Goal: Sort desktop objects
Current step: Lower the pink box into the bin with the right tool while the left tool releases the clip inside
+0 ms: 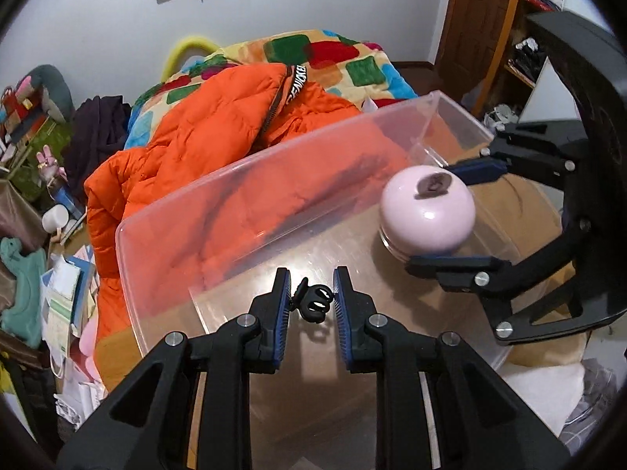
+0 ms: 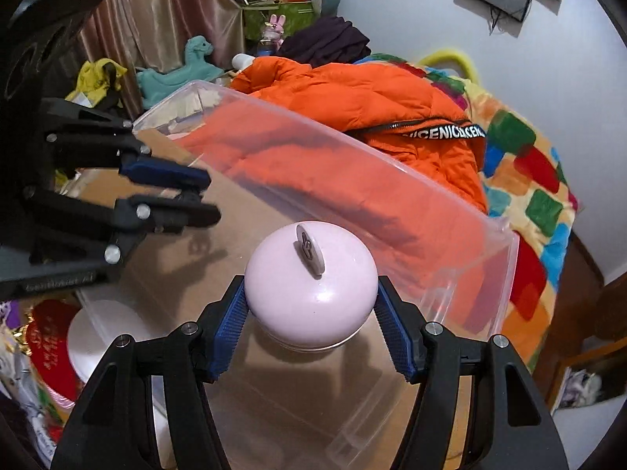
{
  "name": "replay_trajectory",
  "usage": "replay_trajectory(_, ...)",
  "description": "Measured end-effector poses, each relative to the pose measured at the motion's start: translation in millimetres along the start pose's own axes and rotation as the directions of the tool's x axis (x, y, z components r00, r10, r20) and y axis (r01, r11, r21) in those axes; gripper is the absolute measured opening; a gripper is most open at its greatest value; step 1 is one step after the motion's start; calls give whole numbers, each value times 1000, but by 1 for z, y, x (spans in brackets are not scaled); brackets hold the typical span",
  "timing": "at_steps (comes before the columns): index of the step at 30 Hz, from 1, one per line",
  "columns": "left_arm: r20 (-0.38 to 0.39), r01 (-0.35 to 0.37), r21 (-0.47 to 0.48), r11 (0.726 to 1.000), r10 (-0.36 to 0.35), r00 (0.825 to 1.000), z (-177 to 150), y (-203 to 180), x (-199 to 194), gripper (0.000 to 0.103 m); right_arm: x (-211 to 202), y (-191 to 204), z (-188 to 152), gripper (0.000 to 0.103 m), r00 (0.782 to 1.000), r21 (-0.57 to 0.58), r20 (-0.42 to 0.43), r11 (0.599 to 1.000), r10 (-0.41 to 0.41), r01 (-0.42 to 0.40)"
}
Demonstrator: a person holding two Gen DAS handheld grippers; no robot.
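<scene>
My left gripper (image 1: 312, 299) is shut on a small black hair claw clip (image 1: 312, 302), held over the inside of a clear plastic storage box (image 1: 156, 227). To its right, my right gripper (image 1: 439, 215) grips a pink round lidded jar (image 1: 429, 211) with a grey knob on top. In the right wrist view the pink jar (image 2: 311, 286) sits between the blue pads (image 2: 231, 325), pressed on both sides, above the floor of the clear box (image 2: 505, 258). My left gripper (image 2: 203, 196) shows at the left there, its clip hidden.
Behind the box lie an orange puffer jacket (image 1: 219, 129) and a colourful patchwork blanket (image 1: 337, 55). Toys, books and clothes are piled at the left (image 1: 58, 274). A white round lid (image 2: 102, 337) and a red item (image 2: 51, 344) lie beside the box.
</scene>
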State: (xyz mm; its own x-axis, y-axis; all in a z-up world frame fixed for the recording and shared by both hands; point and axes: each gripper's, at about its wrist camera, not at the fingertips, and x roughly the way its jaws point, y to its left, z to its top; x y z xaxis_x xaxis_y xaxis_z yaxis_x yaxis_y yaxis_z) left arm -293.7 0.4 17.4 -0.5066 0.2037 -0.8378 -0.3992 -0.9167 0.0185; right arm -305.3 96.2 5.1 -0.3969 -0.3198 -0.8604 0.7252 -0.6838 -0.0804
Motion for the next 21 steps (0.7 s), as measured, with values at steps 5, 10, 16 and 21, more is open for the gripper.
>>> replay_trajectory(5,-21,7,-3,1000,-7,1000,-3,2,3,21,7,1,3,60,999,2,-41,1000,2,-2)
replay_trajectory(10,-32,45,-50,998,-46,998,-2,12,2,22,10,1,6,60,998,5,-66,1000,-5,5)
replay_trajectory(16,32,39,-70,997,-37,999,1,18,-21,50,5,3,5,62,998,8,-51,999,-42,42)
replay_trajectory(21,97,-3,-75,997,11,995,5,20,-46,57,-19,8,5,75,995,1,16,995,-97,97)
